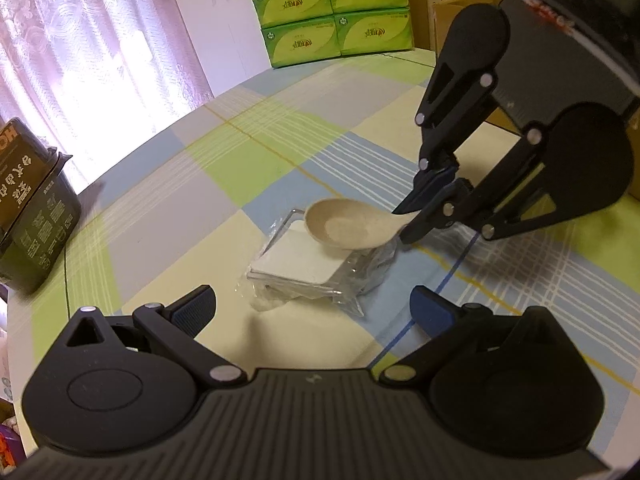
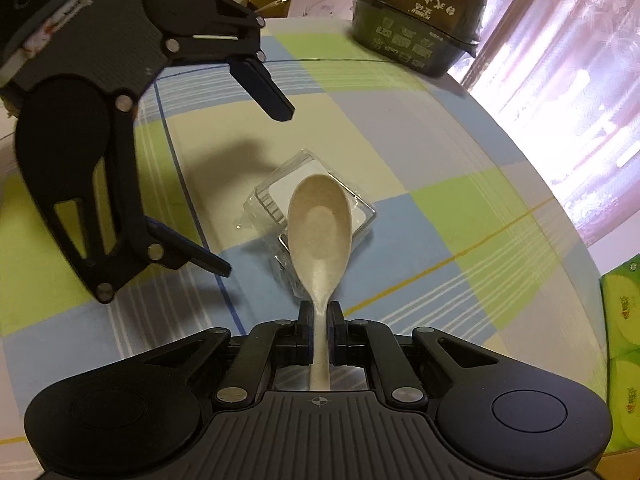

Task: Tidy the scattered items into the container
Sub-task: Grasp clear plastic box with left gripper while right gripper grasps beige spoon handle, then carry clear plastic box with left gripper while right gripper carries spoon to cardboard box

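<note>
The right tool (image 2: pixel 319 316) pinches the spoon (image 2: pixel 320 216) by its thin handle, the left tool (image 1: pixel 314 308) gapes wide, and the bowl, seemingly hovering over the clear box (image 1: pixel 308 268), may twist loose.

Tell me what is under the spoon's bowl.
The spoon, held in the right gripper, hangs over a clear plastic packet holding something flat and white; its covered part is hidden.

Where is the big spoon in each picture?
Left wrist view: the spoon is right of centre, its handle pinched by the right gripper, its bowl over the clear packet.
Right wrist view: the spoon is in the middle, its handle running down between the right gripper's fingers.
Shared landmark: the dark green box, far left in the left view, is top right in the right view.
</note>
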Action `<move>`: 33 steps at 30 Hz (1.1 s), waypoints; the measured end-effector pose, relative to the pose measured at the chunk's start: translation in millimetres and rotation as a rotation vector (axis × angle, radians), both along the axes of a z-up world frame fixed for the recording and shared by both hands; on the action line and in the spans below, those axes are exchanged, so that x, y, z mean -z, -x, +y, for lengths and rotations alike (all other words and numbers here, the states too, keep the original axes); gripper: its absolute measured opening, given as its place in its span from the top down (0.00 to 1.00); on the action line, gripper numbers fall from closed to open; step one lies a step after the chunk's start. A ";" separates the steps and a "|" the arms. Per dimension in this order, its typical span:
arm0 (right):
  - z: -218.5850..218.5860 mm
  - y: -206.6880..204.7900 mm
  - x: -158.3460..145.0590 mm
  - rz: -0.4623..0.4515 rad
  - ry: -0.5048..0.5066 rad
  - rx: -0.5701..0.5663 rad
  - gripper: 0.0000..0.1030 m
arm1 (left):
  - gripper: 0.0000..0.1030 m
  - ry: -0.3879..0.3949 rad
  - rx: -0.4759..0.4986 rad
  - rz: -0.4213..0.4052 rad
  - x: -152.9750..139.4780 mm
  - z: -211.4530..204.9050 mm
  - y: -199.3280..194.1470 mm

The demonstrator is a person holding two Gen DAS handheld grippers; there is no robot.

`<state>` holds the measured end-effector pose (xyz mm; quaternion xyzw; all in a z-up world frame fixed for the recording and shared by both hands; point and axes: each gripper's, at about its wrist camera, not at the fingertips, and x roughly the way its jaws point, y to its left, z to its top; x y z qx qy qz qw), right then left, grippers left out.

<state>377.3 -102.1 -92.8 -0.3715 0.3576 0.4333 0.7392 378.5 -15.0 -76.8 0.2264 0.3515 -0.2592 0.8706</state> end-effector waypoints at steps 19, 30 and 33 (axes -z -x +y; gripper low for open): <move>-34.9 -10.0 -8.0 0.011 -0.029 0.148 0.92 | 0.23 0.023 0.026 0.051 10.7 -18.7 -36.4; -39.3 5.5 -16.4 0.030 -0.060 0.167 0.92 | 0.37 0.001 0.011 0.100 4.7 -18.2 0.3; -42.0 14.7 -22.9 0.033 -0.075 0.180 0.92 | 0.37 -0.013 0.006 0.111 4.1 -20.3 24.9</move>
